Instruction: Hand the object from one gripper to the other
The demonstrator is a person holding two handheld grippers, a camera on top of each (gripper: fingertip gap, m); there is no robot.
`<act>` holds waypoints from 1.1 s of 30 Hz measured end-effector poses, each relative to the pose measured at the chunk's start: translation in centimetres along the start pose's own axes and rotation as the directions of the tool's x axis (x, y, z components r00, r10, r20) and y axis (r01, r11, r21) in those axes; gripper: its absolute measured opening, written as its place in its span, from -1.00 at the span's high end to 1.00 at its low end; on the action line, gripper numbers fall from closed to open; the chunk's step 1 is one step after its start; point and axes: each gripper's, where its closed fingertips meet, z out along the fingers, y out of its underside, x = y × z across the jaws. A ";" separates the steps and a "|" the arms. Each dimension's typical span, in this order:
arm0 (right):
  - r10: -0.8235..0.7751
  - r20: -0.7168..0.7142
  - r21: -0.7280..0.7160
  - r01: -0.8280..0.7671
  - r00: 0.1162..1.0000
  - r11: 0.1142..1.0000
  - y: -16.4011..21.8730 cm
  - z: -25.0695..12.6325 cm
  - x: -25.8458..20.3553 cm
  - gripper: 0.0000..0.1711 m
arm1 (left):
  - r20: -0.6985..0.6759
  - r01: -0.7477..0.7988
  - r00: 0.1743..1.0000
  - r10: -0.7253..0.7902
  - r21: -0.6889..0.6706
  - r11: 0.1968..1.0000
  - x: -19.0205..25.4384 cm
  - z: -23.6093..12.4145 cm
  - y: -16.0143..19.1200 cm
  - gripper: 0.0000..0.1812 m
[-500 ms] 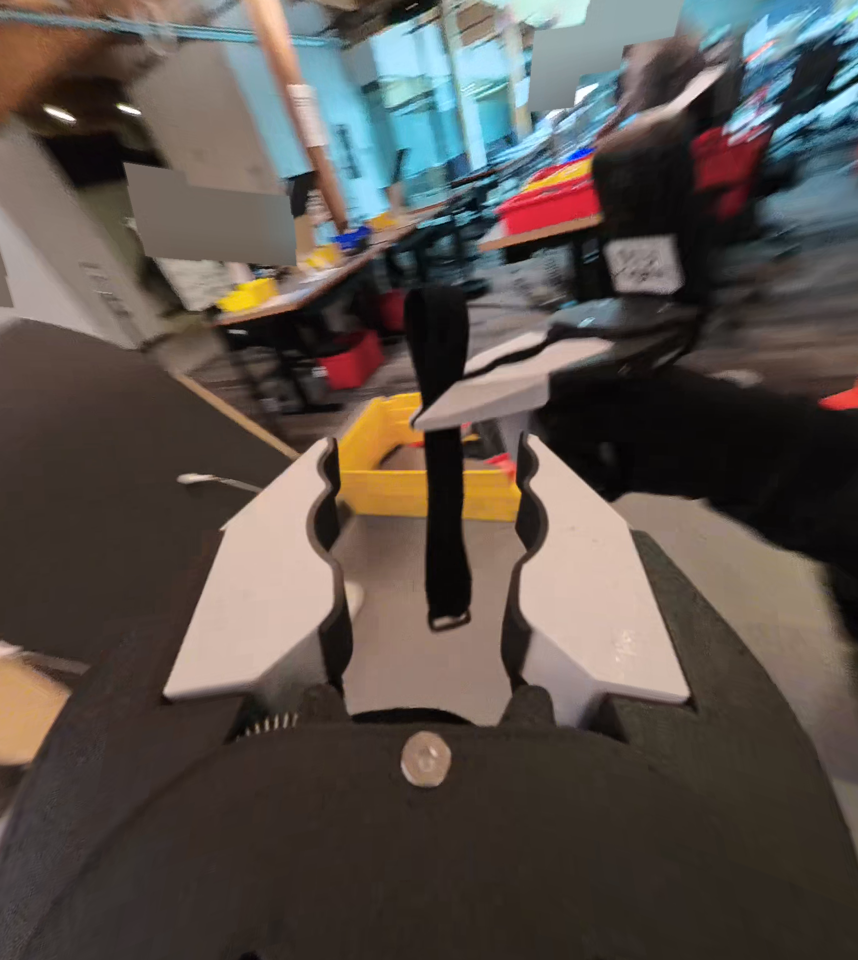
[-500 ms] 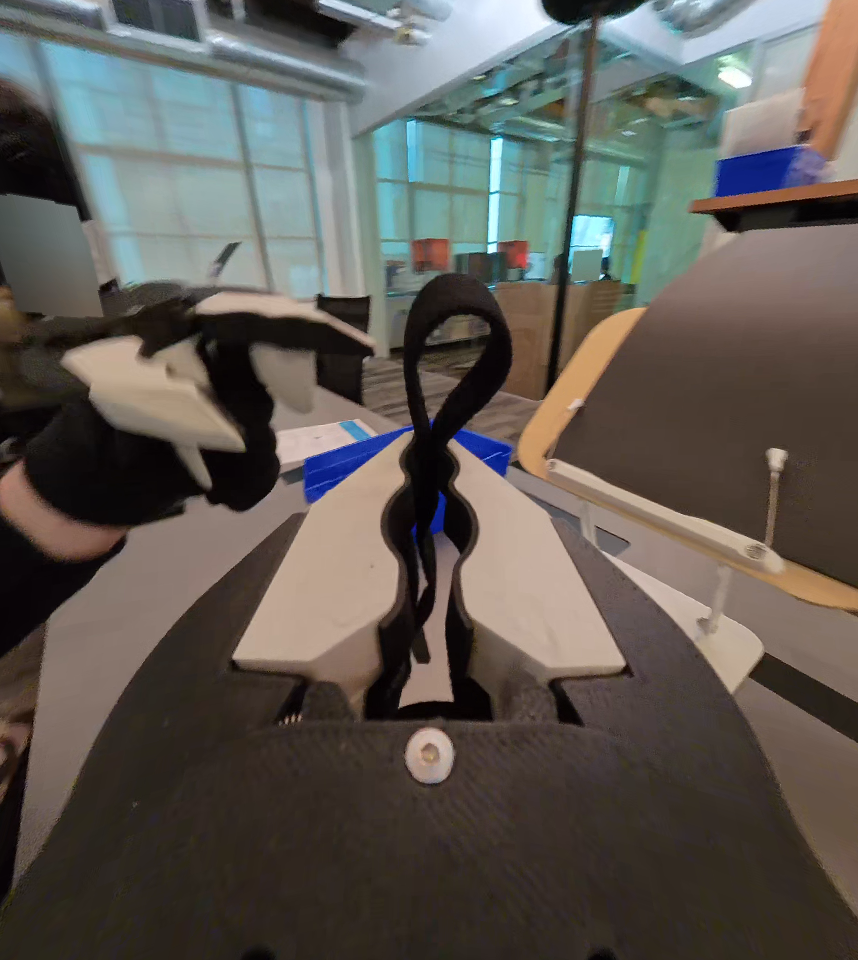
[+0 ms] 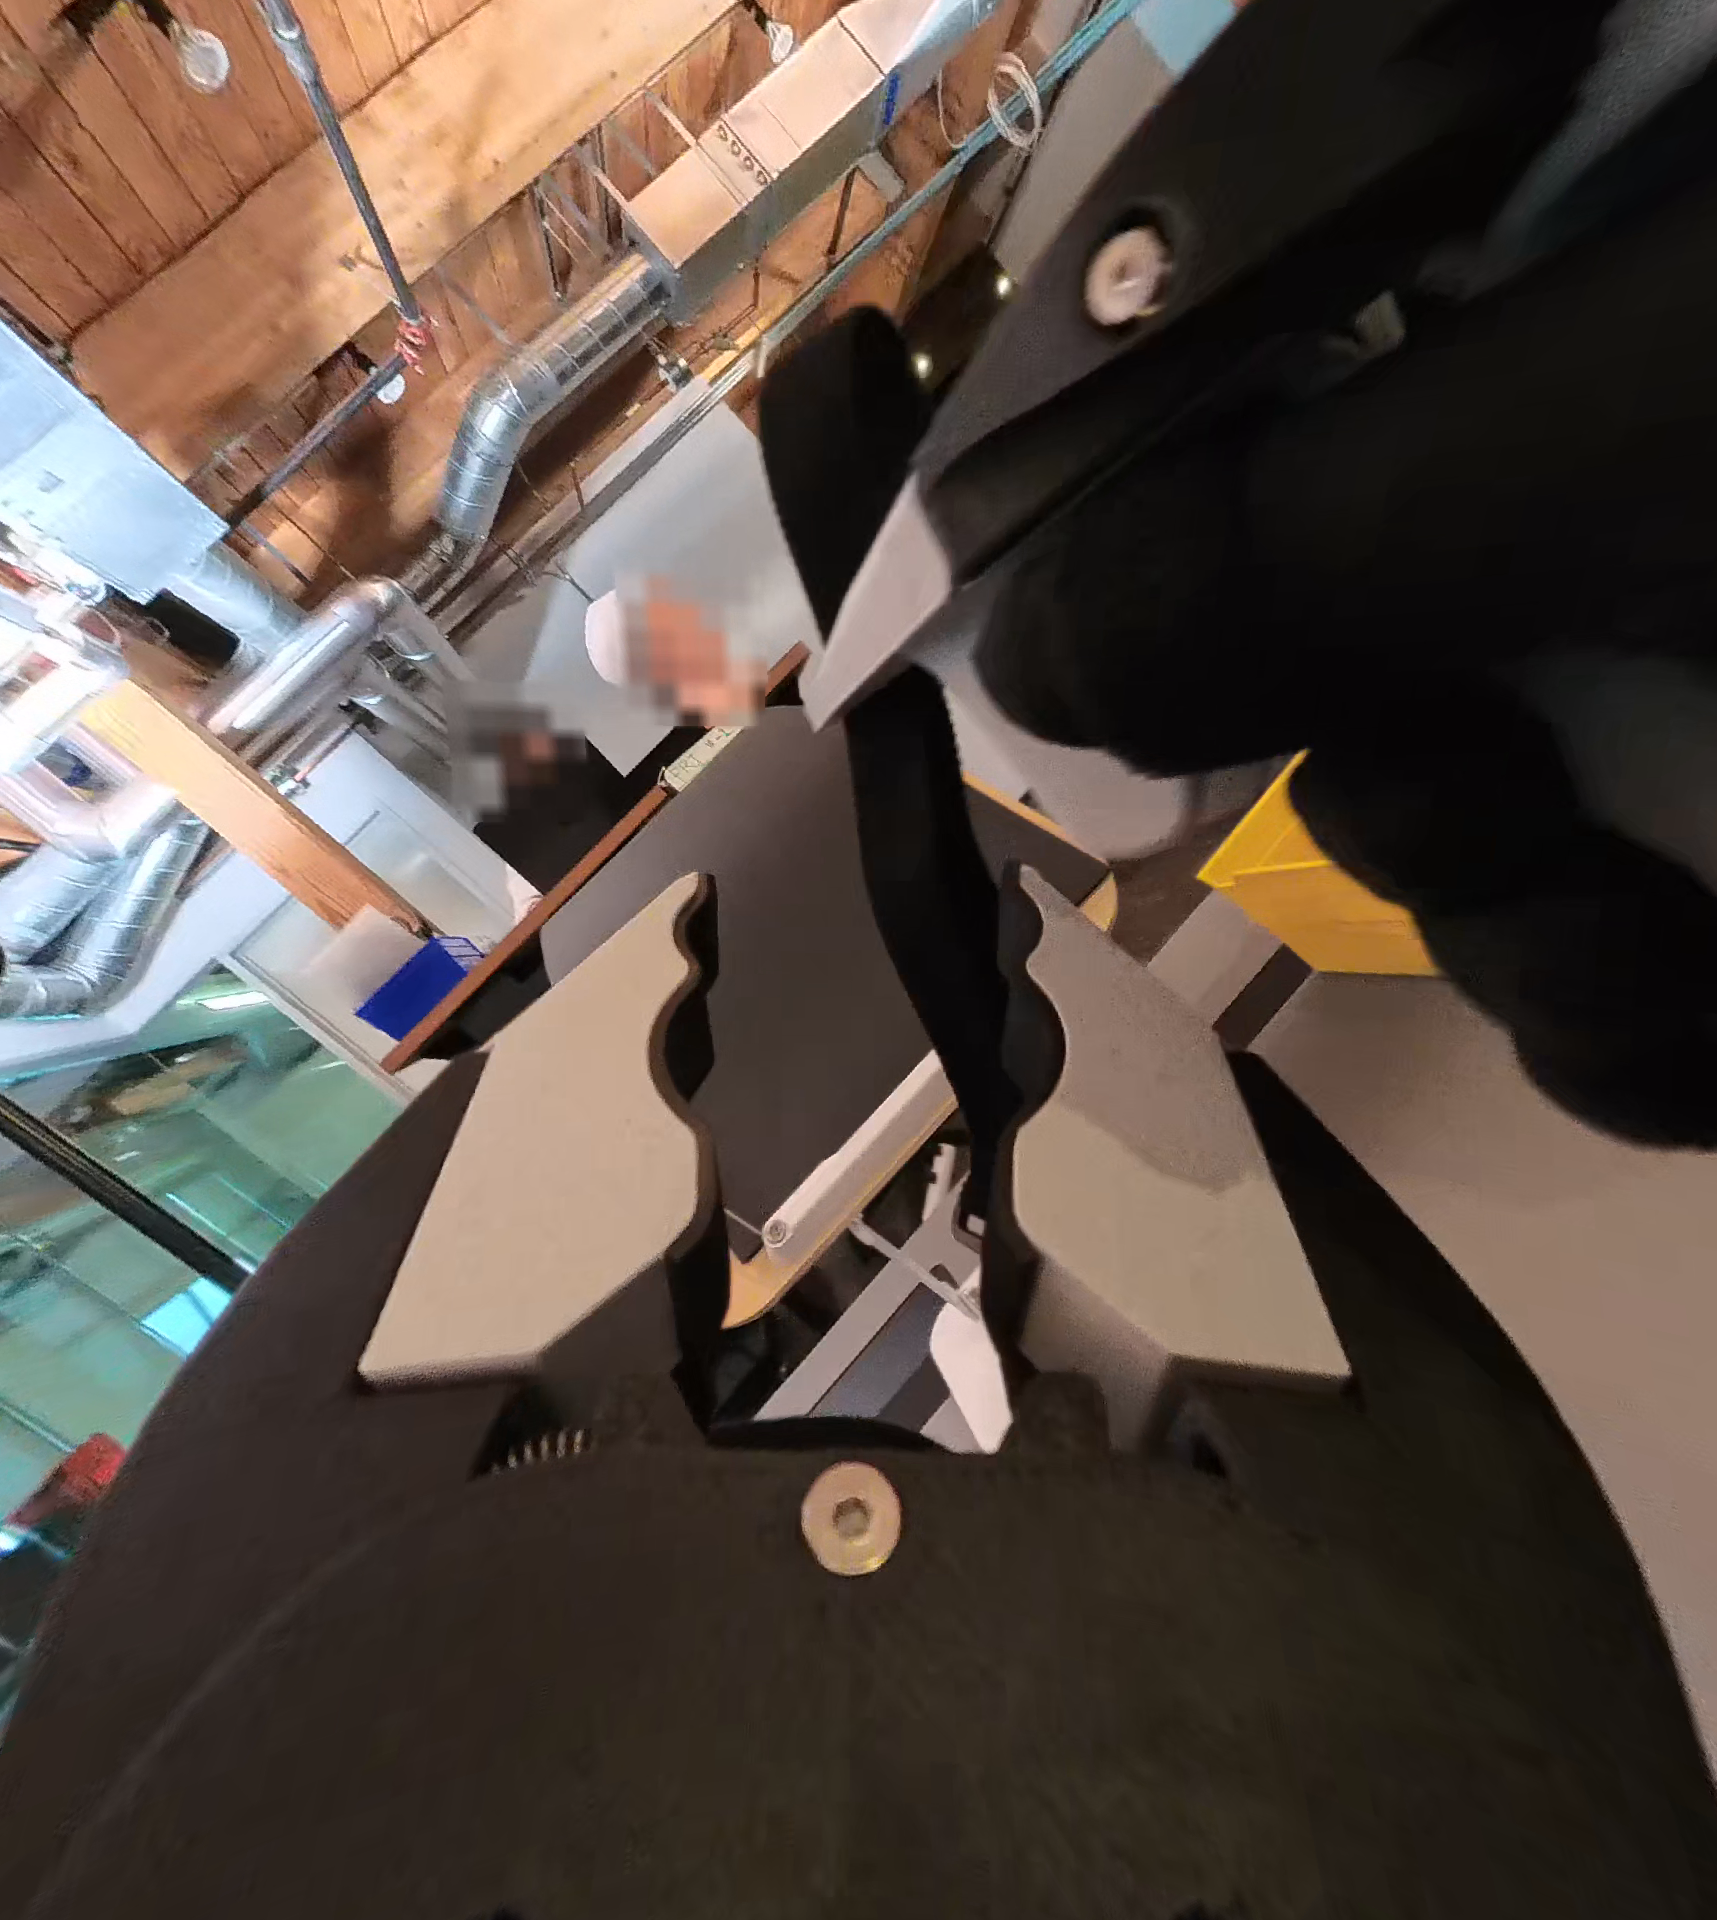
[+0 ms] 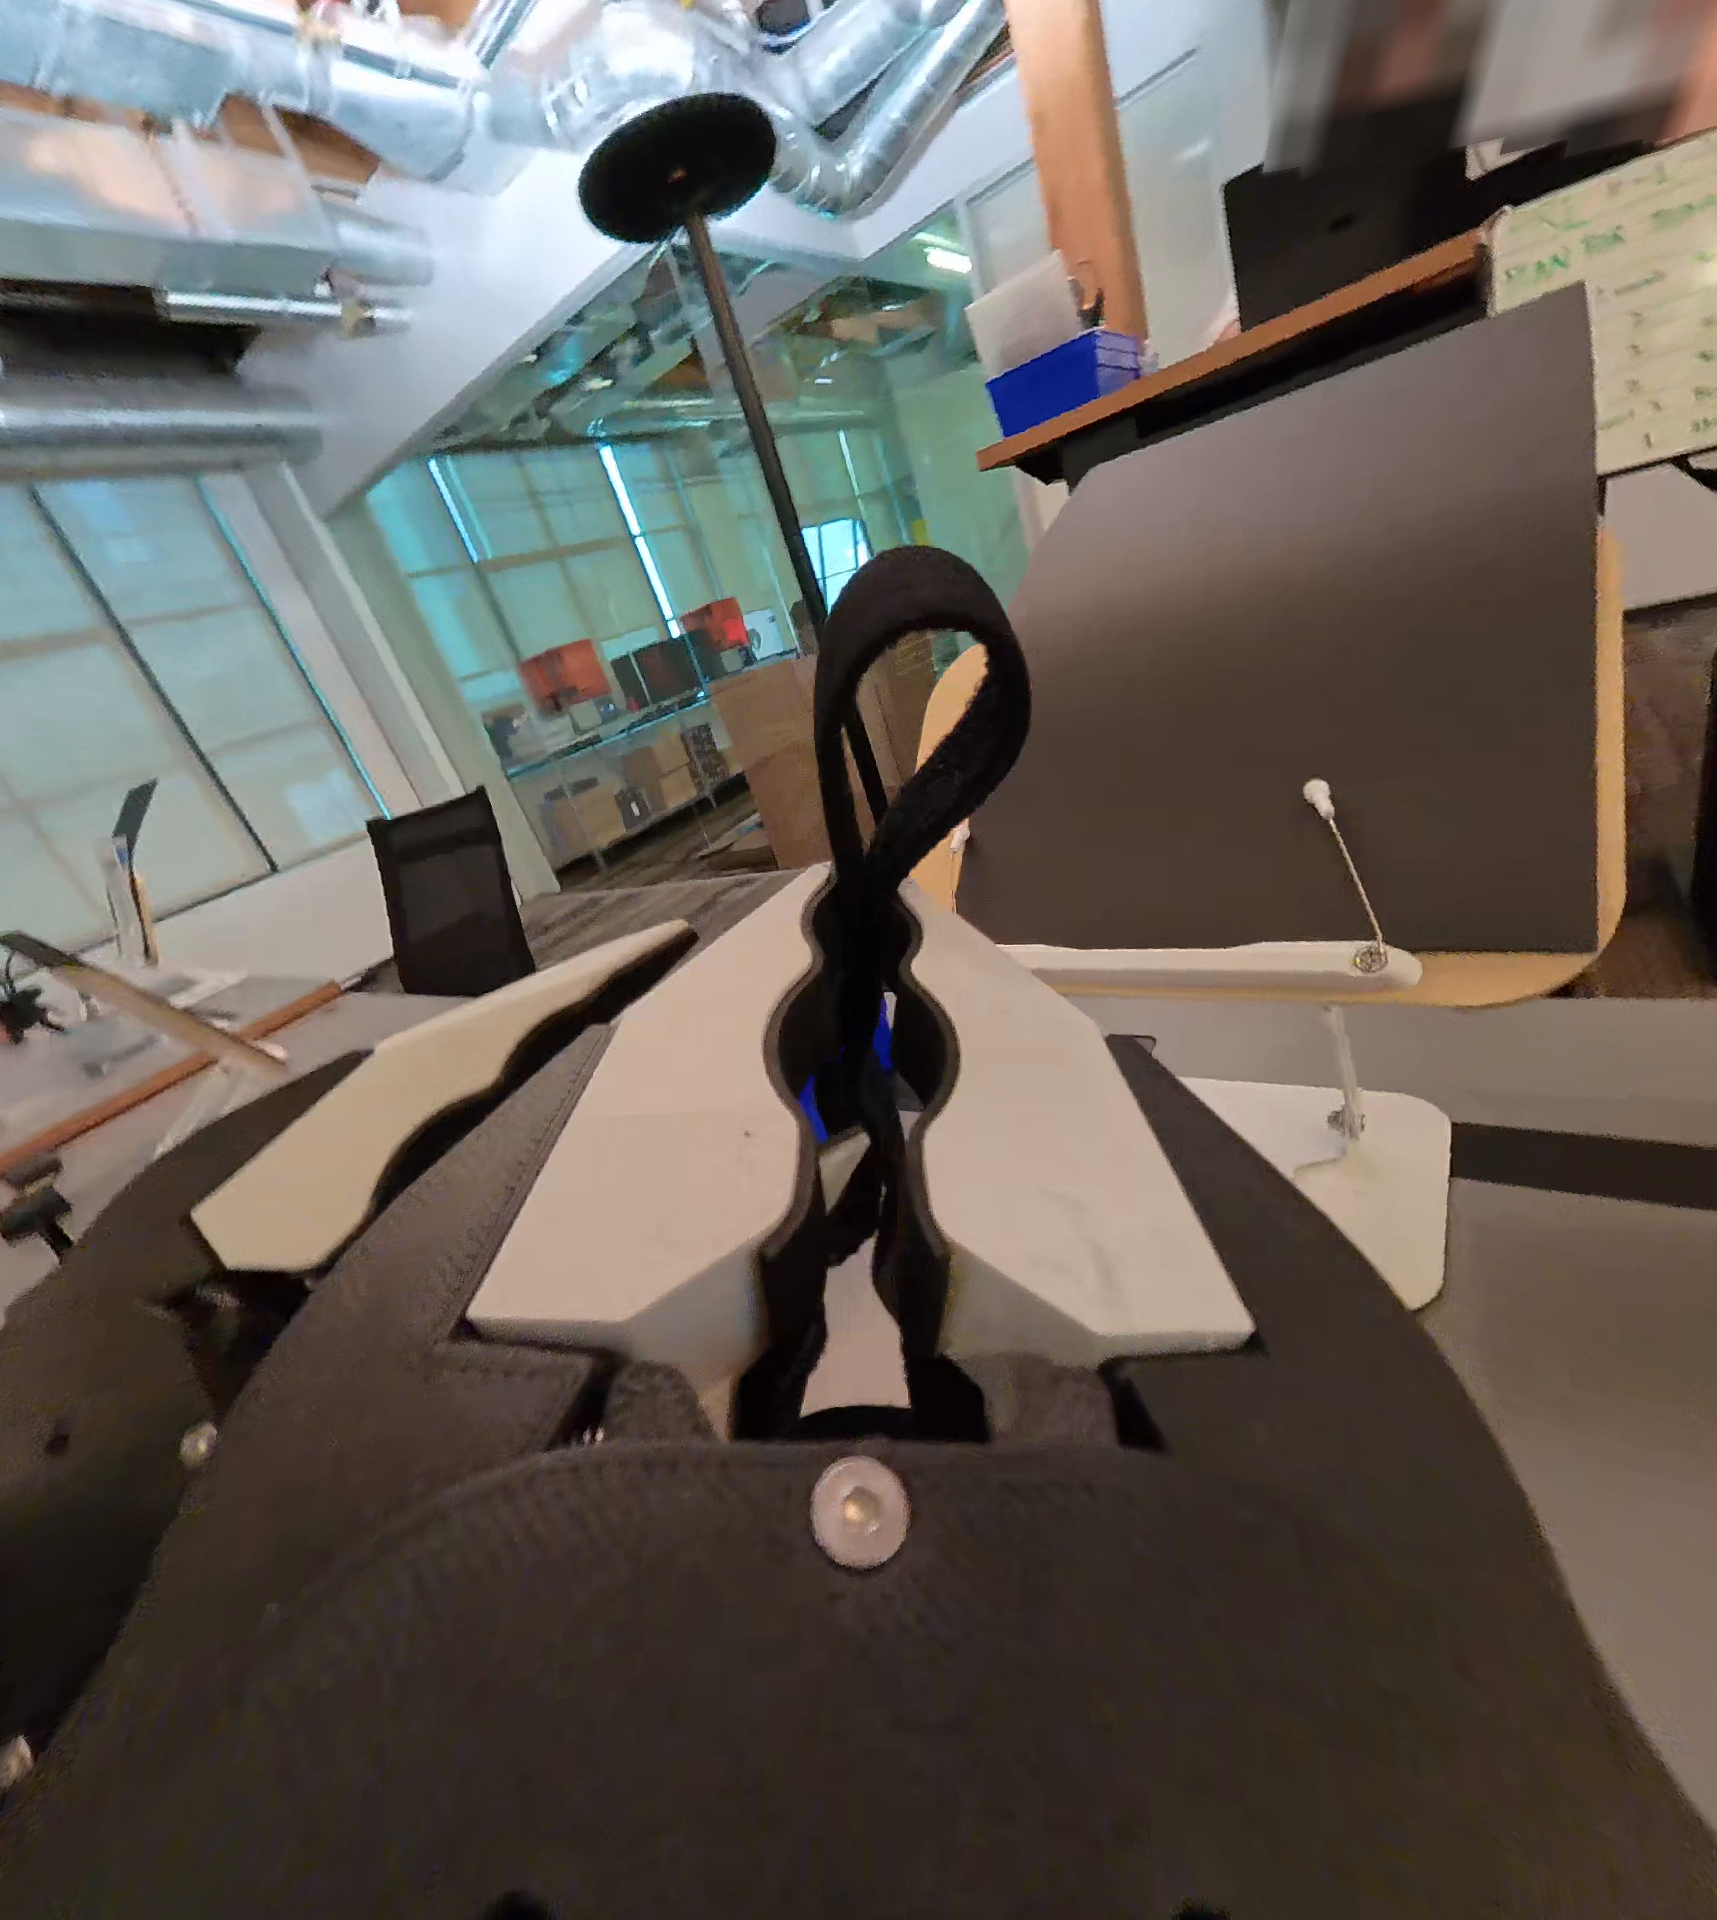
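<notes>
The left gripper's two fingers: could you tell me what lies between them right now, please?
In the left wrist view, the black strap hangs between the open left gripper, close against one finger; the rest is bare.

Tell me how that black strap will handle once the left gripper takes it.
The black strap looks floppy: it folds into a loop above the right gripper. Probably light. Its tail hangs between the open left gripper, so it may sway.
</notes>
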 end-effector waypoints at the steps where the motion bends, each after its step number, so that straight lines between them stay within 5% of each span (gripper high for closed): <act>1: 0.012 -0.014 0.008 -0.012 1.000 1.000 0.1 0.0 0.2 0.98 | -0.002 -0.025 1.000 0.025 -0.003 1.000 0.5 0.2 0.0 0.42; 5: 0.036 -0.019 0.030 -0.036 0.999 0.999 0.2 0.2 -0.2 0.99 | 0.020 -0.057 0.998 0.057 -0.017 0.998 1.3 1.1 0.3 0.45; 11: 0.053 -0.021 0.049 -0.052 0.998 0.997 0.1 0.2 -0.6 1.00 | 0.058 -0.040 0.997 0.041 -0.030 0.999 0.3 1.4 0.7 0.97; 13: 0.058 -0.007 0.046 -0.058 0.998 0.997 0.1 0.3 -0.5 0.95 | 0.028 -0.027 0.999 0.027 -0.029 0.999 0.2 1.4 0.7 0.98; 18: 0.018 0.162 0.060 -0.028 0.987 0.998 -1.3 0.2 -2.0 0.09 | -0.200 0.214 0.957 -0.209 -0.001 0.977 -0.3 0.9 0.6 0.98; 19: 0.000 0.252 0.032 -0.008 0.968 0.999 -1.3 0.0 -3.1 -0.08 | -0.269 0.295 0.921 -0.280 0.017 0.955 -0.6 0.7 0.4 0.98; 22: -0.036 0.426 -0.022 0.050 0.904 0.999 -0.9 -1.6 -4.4 -0.03 | -0.507 0.565 0.713 -0.484 0.007 0.825 -1.7 -0.4 -0.7 0.98; 25: -0.002 0.564 -0.099 0.070 0.826 0.993 0.6 -3.4 -4.9 0.03 | -0.729 0.739 0.439 -0.526 -0.040 0.673 -3.0 -2.5 -2.6 0.99; 31: 0.067 0.750 -0.164 0.087 0.658 0.983 3.4 -5.8 -6.9 0.22 | -0.954 0.836 0.016 -0.298 -0.151 0.527 -3.7 -7.5 -5.5 0.97; 33: 0.060 0.768 -0.169 0.110 0.638 0.979 4.2 -5.6 -7.6 0.22 | -0.964 0.834 0.004 -0.265 -0.143 0.533 -3.4 -7.7 -5.8 0.98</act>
